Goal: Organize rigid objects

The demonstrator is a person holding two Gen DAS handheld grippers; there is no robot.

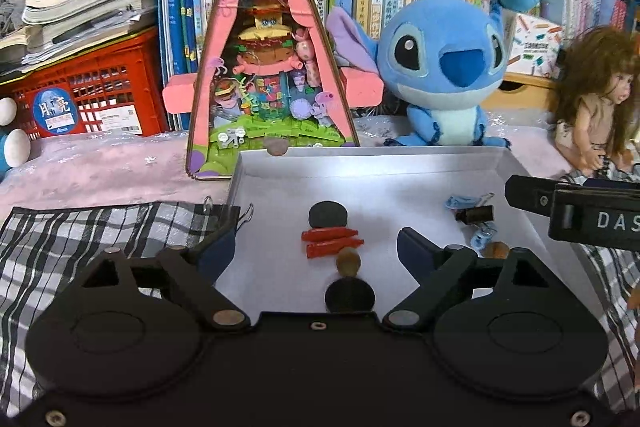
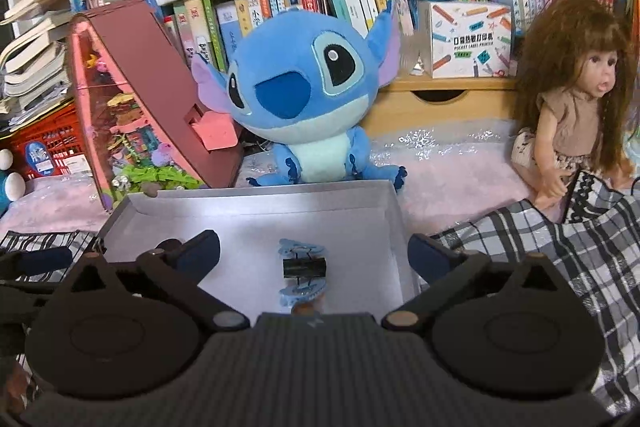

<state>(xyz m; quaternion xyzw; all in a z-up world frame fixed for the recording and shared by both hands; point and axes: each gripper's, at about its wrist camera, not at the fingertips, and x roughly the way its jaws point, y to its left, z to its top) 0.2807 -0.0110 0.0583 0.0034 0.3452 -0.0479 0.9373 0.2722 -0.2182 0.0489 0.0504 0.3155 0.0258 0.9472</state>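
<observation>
- Two grippers, left gripper (image 1: 316,247) and right gripper (image 2: 314,253), hover with fingers spread, empty, over the white tray (image 1: 400,163).
- Red pegs (image 1: 332,241) mid-tray look light, stiff; a grip across their width would suit.
- Binder clip (image 2: 305,267) near the right wall: small, hard, slippery.

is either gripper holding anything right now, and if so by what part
Nothing is held. The left gripper and the right gripper both stand open above the white box, and the red pieces and black binder clip lie loose inside it.

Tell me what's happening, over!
Left gripper and right gripper open, empty. Red pieces, binder clip lying in white tray. Nothing blocking.
</observation>
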